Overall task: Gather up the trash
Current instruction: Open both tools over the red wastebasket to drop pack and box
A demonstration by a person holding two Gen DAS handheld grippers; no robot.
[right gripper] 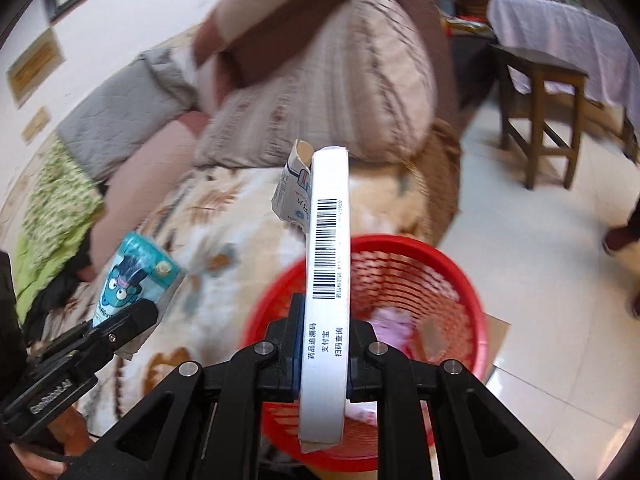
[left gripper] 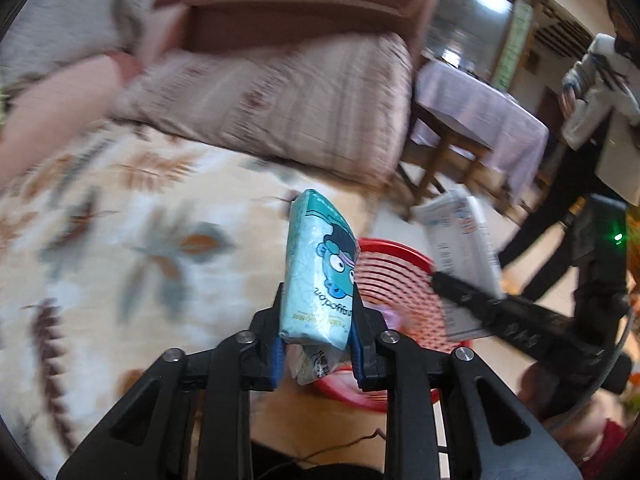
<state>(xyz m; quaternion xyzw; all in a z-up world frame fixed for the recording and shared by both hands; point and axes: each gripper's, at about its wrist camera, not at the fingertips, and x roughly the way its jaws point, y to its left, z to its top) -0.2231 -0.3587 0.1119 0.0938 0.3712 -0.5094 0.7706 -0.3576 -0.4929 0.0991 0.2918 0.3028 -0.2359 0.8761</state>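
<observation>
1. Right now the teal tissue pack (left gripper: 320,276) with its cartoon face stands upright, pinched between the fingers of the left gripper (left gripper: 318,312), at 12 o'clock from the tongs in the left wrist view
2. Over on the right gripper (right gripper: 324,344), the jaws are clamped on a white medicine box (right gripper: 326,296), barcode edge facing the camera, torn flap at its top
3. Just behind and below both items sits the red mesh basket (right gripper: 460,276), at 5 o'clock from the box; pink scraps lie inside it
4. At 9 o'clock of the basket spreads the leaf-print bedspread (left gripper: 140,232), blurred
5. Further up at 12 o'clock, a striped pillow (right gripper: 340,92); at 2 o'clock a wooden stool (right gripper: 540,112) on pale floor tiles
</observation>
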